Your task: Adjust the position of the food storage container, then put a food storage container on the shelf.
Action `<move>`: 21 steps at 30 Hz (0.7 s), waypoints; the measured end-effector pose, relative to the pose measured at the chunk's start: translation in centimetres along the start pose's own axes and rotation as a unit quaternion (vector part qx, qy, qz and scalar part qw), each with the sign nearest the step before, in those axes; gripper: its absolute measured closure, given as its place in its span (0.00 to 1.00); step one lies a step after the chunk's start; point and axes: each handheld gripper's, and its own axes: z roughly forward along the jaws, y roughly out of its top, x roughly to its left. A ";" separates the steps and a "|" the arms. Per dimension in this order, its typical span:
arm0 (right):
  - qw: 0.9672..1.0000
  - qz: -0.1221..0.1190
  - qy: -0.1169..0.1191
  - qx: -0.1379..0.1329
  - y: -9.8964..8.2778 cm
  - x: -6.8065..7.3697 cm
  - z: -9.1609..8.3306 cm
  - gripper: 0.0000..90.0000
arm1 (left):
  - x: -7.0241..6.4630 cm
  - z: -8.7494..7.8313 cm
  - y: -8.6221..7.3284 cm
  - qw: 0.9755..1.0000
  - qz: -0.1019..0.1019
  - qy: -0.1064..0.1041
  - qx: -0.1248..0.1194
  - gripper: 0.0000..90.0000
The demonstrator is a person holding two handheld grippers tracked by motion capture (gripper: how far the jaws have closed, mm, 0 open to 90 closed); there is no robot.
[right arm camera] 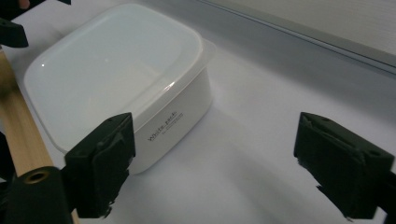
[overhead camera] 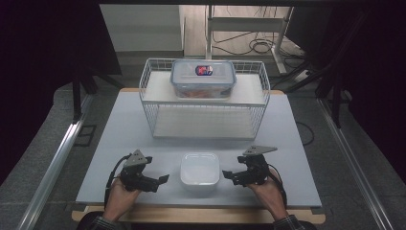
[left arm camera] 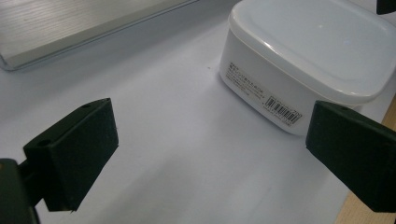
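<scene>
a: what did the table (overhead camera: 119, 143) look like from where you stood?

b: the big wire basket (overhead camera: 203, 98) sat in the upper middle of the frame, with a clear lidded box (overhead camera: 203, 79) on its upper shelf. well below it, bottom centre near the table's front edge, stood the small white container (overhead camera: 200, 167) with its lid on.

a: and the person's hands?

b: one at each side of that container. the left gripper (overhead camera: 163, 179) lay just beside it at lower left, the right gripper (overhead camera: 225, 175) just beside it at lower right, both pointing inward at it.

a: how should that step have been done, in your view?

b: i'd have said both tips needed to come in level and meet the low side walls squarely, below the overhanging lid rim, so the smooth plastic wouldn't slip or tip. pressing evenly from both sides looked safer than one side leading.

a: were the jaws on anything?

b: no. in the left gripper view the two black pads (left arm camera: 77, 156) stood wide apart over bare table, the white container (left arm camera: 303, 60) off at the upper right. in the right gripper view the pads (right arm camera: 100, 163) were also spread wide, the white container (right arm camera: 121, 88) at upper left, close behind one pad; i couldn't tell whether it brushed it. nothing was gripped.
</scene>
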 end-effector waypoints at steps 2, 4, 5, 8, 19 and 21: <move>1.000 -0.006 0.000 -0.003 0.1 0.1 0.0 0.10 | 0.0 0.0 0.1 1.000 0.001 0.001 0.001 0.02; 1.000 -0.007 0.001 -0.008 0.2 0.2 -0.2 0.09 | 0.0 0.0 0.2 1.000 -0.002 0.000 0.001 0.02; 1.000 -0.006 0.001 -0.010 0.2 0.2 -0.2 0.09 | 0.0 0.0 0.2 1.000 -0.004 -0.002 0.001 0.03; 1.000 -0.003 0.006 -0.014 0.4 0.2 -0.4 0.08 | 0.2 -0.1 0.6 1.000 -0.012 -0.006 -0.006 0.03; 0.999 -0.014 0.010 -0.027 1.9 1.5 -0.3 0.05 | -1.1 0.6 2.5 1.000 0.003 -0.013 0.002 0.04; 1.000 0.002 0.017 -0.025 1.7 1.4 -0.3 0.04 | -1.1 0.7 2.7 1.000 -0.004 -0.021 0.005 0.04</move>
